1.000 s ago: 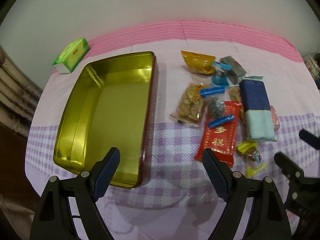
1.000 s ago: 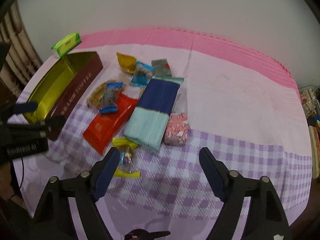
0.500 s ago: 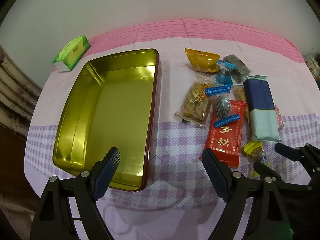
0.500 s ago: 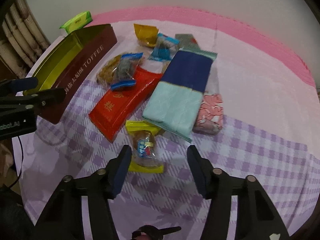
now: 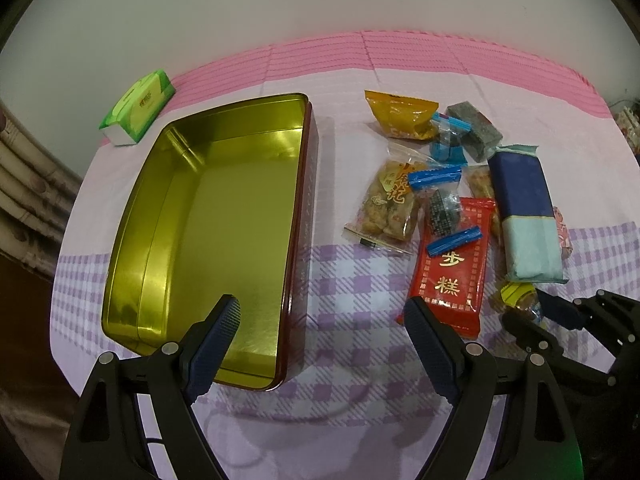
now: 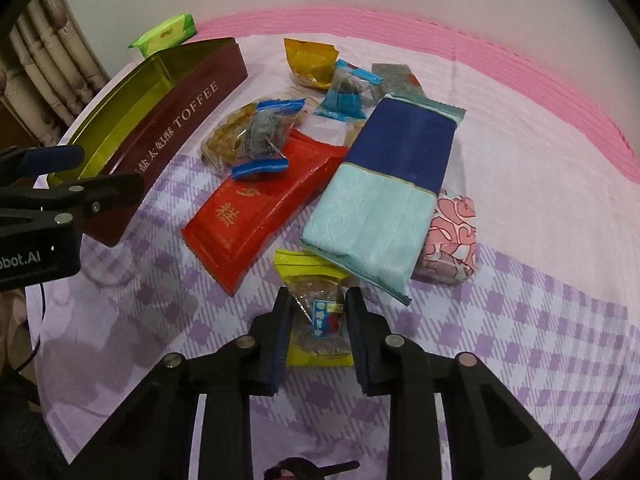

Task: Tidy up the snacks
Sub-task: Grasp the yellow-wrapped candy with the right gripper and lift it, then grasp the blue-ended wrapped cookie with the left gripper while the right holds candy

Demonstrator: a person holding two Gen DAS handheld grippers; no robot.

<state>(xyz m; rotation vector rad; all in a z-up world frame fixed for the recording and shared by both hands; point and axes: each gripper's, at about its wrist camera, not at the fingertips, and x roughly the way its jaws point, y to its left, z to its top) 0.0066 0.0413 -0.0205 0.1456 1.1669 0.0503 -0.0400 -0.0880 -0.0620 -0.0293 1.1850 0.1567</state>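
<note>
My right gripper (image 6: 316, 320) is pinching the small clear candy packet with yellow ends (image 6: 316, 308), low centre of the right view. Crowding its top end: the blue-and-mint wrapped bar (image 6: 384, 188) overlaps it, the red foil pack (image 6: 260, 212) sits just left. Its long axis runs straight up-frame. My left gripper (image 5: 320, 332) is spread wide over the open gold-lined tin (image 5: 208, 224).

Right gripper (image 6: 316, 312) drops in from its wide-open hover and its jaws clamp onto the yellow-edged candy packet (image 6: 318, 312), pads pressing both sides of the wrapper now.
</note>
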